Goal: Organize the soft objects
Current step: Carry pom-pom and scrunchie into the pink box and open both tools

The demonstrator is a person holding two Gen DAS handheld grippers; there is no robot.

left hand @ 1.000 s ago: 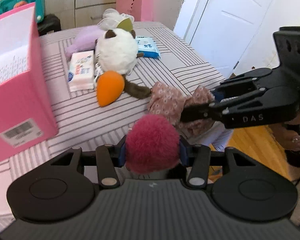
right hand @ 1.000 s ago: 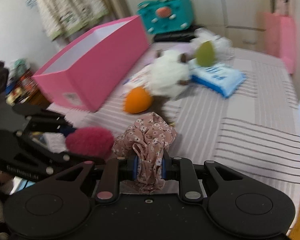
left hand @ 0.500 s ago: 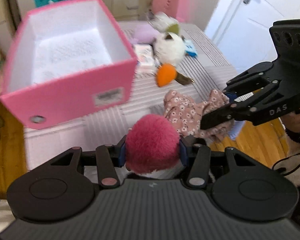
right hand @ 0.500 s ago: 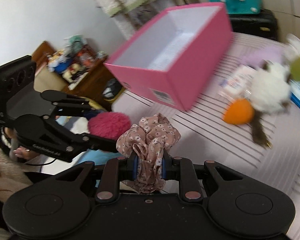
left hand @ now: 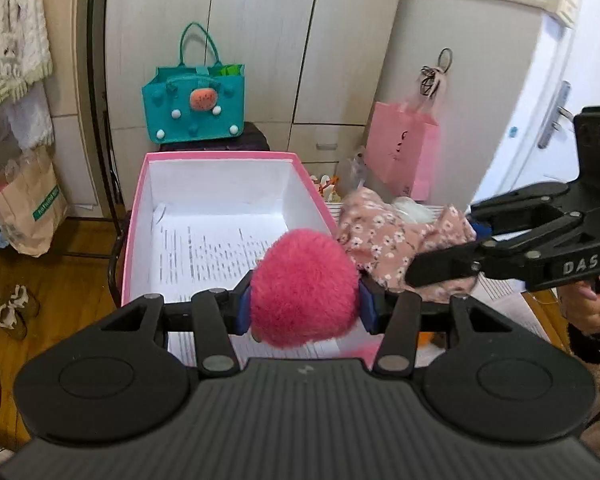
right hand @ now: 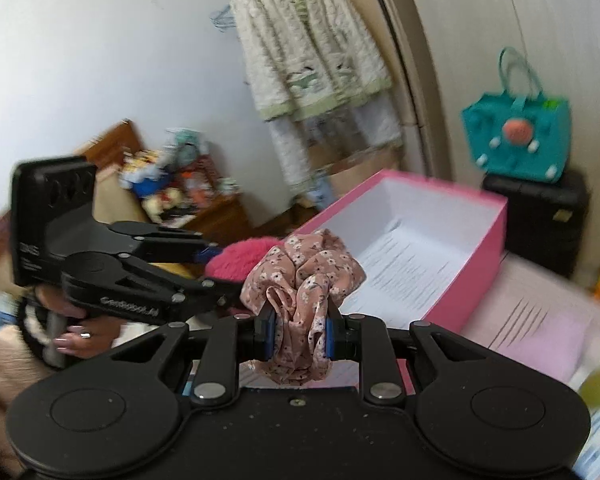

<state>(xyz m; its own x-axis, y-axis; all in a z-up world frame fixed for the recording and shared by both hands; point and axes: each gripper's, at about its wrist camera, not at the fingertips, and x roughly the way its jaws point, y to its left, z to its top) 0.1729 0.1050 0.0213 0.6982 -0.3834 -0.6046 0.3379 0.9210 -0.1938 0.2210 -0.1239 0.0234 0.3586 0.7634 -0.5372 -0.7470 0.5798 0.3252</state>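
My left gripper (left hand: 304,308) is shut on a fluffy magenta pom-pom (left hand: 304,286), held above the near end of the open pink box (left hand: 138,216). The box is white inside with printed paper on its floor. My right gripper (right hand: 298,338) is shut on a pink floral scrunchie (right hand: 302,280), which bulges above the blue pads. In the left wrist view that scrunchie (left hand: 384,238) hangs just right of the box's rim, pinched by the right gripper (left hand: 416,270). In the right wrist view the pom-pom (right hand: 240,258) and left gripper (right hand: 216,266) sit to the left, and the box (right hand: 488,236) lies ahead.
A teal tote bag (left hand: 194,106) stands on a dark case behind the box, and a pink gift bag (left hand: 404,152) hangs by the cupboards. A striped bed cover (right hand: 532,316) lies right of the box. A paper bag (left hand: 24,204) and slippers sit on the wood floor at left.
Both grippers have risen and swung left with their loads, from over the striped bed to the pink box. The box interior now lies under the pom-pom; the plush toys have left the left view.
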